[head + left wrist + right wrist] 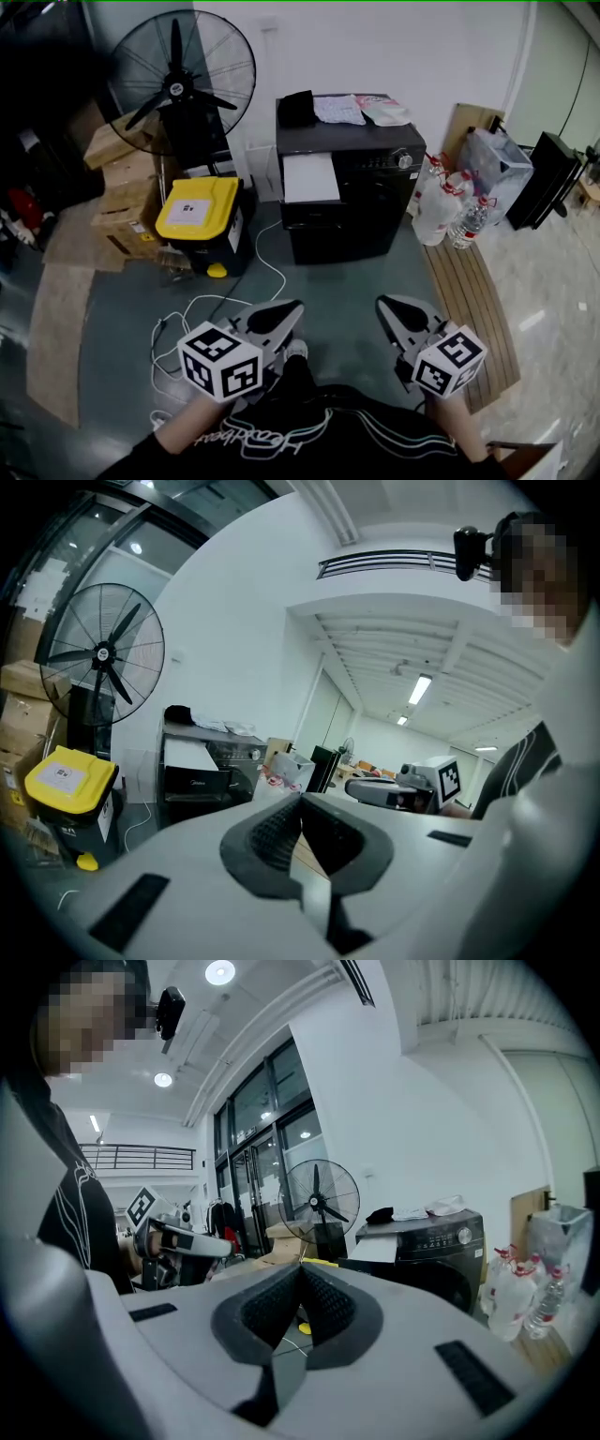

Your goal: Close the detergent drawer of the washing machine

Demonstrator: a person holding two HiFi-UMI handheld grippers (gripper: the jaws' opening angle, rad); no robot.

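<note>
A black washing machine (pixel 361 192) stands on the floor ahead of me, well out of reach. Its white detergent drawer (pixel 310 178) is pulled out at the upper left of the front. The left gripper view shows the drawer (pixel 186 756) small and far off, and the right gripper view shows the drawer (pixel 378 1248) left of the control panel. My left gripper (pixel 289 311) and right gripper (pixel 386 306) hover side by side low in the head view, close to my body. Both have their jaws together and hold nothing.
Cloths (pixel 361 109) and a black item (pixel 297 108) lie on the machine's top. A yellow-lidded bin (pixel 202 220), cardboard boxes (pixel 127 202) and a standing fan (pixel 178 75) are to its left. Water bottles (pixel 450 206) and a wooden board (pixel 473 300) are on the right. A white cable (pixel 239 295) crosses the floor.
</note>
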